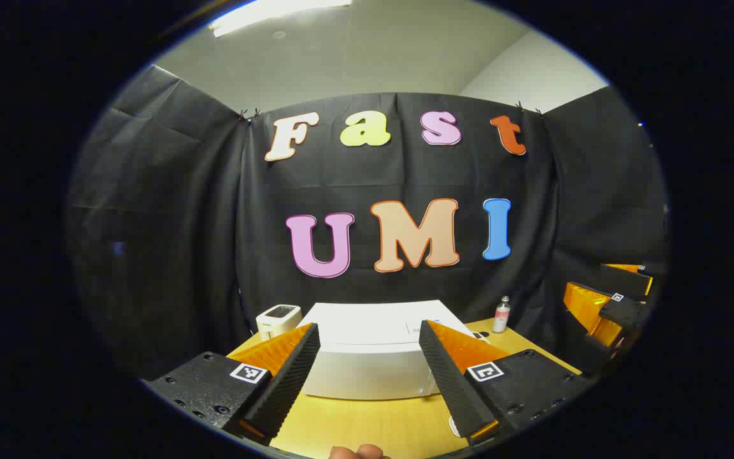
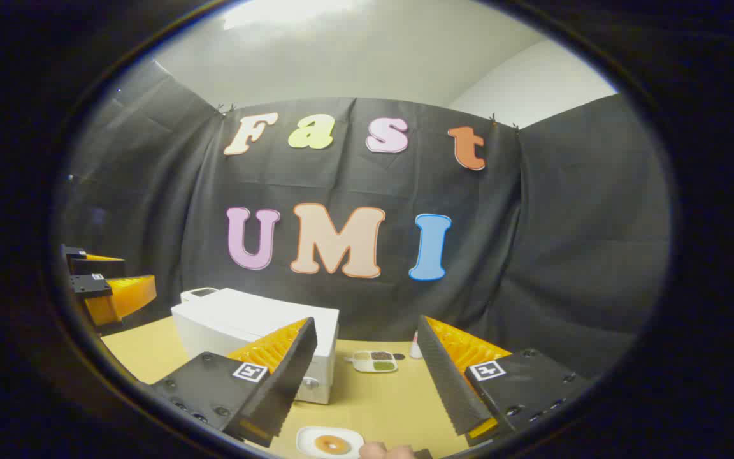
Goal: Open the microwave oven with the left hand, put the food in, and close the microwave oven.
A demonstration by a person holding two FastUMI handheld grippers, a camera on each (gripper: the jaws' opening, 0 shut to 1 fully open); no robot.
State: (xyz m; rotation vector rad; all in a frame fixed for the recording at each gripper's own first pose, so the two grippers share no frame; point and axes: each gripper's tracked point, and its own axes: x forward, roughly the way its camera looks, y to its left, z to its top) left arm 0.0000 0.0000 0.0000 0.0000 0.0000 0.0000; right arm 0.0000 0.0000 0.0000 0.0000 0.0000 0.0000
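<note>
1. A white box-shaped microwave oven (image 1: 367, 357) stood shut on the yellow wooden table (image 1: 367, 427), with a small clear bottle (image 1: 501, 314) beside it.
2. A white plate (image 2: 331, 442) held a brown ring-shaped doughnut (image 2: 332, 444); a compartmented white tray (image 2: 374, 361) lay beyond.
3. Left gripper (image 1: 367, 376) and right gripper (image 2: 367, 376) were both spread wide, holding nothing.

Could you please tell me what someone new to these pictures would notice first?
Probably the white microwave oven, door shut, in the middle of the yellow table. Next, a doughnut on a small white plate at the table's near edge, just ahead of the open right gripper.
</note>
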